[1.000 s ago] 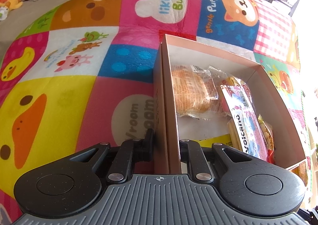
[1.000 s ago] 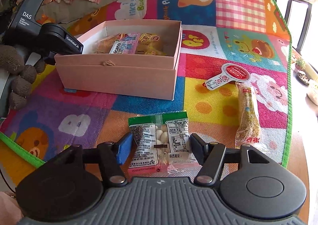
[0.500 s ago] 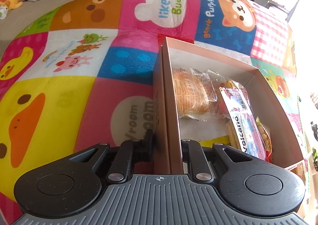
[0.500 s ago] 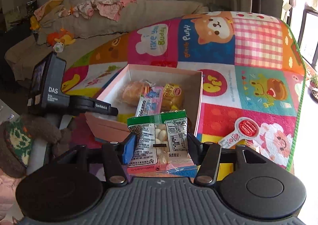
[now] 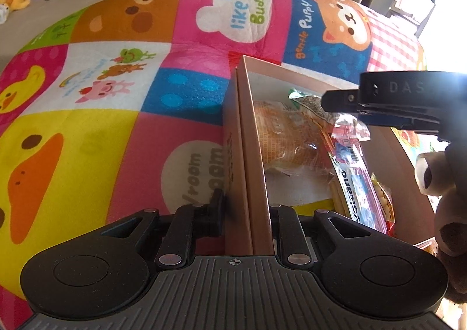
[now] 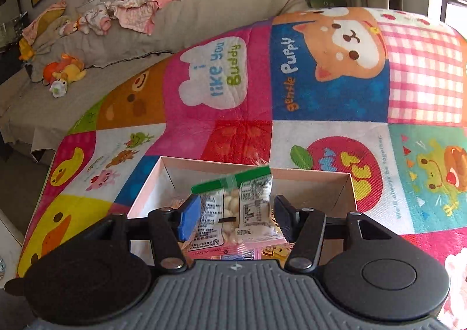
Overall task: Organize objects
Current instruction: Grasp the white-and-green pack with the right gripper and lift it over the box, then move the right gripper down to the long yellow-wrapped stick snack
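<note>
A pink cardboard box lies on the patchwork play mat. My left gripper straddles the box's near side wall with a pad on each face; its jaws are opening slightly but still touch the wall. Inside the box lie an orange bread pack and a "Volcano" packet. My right gripper is shut on a clear snack packet with a green top strip and hangs over the open box. In the left wrist view, the right gripper reaches in from the right, above the box.
A grey sofa behind the mat carries crumpled clothes and plush toys. A gloved hand holds the right gripper at the box's right side. Bright window light washes out the far right.
My right gripper has carried the snack packet up off the mat and forward over the box, and now shows in the left wrist view. The left gripper stays on the box wall.
</note>
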`<state>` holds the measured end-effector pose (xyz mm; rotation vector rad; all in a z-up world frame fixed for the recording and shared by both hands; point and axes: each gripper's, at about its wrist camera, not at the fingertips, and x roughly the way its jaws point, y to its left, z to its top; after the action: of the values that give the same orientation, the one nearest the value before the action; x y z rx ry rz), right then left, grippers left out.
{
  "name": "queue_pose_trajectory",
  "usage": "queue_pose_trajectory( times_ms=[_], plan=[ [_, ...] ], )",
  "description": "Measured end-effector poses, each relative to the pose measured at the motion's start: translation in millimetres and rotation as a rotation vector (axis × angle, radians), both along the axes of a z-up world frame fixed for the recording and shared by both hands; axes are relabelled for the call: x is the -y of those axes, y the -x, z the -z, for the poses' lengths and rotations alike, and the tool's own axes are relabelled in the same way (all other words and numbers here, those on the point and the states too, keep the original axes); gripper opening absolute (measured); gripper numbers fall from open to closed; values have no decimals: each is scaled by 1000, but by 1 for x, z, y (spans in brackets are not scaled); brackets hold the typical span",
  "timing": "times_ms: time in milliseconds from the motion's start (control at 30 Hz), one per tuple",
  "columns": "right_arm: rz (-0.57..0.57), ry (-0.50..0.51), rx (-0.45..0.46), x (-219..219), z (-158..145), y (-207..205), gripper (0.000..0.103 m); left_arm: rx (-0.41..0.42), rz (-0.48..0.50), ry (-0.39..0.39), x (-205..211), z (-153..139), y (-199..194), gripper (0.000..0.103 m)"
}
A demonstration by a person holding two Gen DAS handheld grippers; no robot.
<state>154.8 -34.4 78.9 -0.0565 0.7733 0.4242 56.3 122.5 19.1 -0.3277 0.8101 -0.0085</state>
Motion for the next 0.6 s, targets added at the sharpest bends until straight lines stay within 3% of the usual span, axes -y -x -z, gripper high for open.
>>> queue_pose_trajectory(
  times_ms=[200,267,333,400,600],
  plan=[
    [27,-31,35,47,-5,33,58,12,-12,13,-1,1,2,21],
    [58,-31,85,75,-9,57,71,13,-16,18,-1,2,2,21],
    [110,-8,144,104,-8,83,77,12,-24,19,-1,1,2,21],
    [177,41,180,129,0,108,78,11,-28,11,0,1,3,21],
    [272,129,118,171,49,158,79,4,-36,-4,3,0,2,19]
  ],
)
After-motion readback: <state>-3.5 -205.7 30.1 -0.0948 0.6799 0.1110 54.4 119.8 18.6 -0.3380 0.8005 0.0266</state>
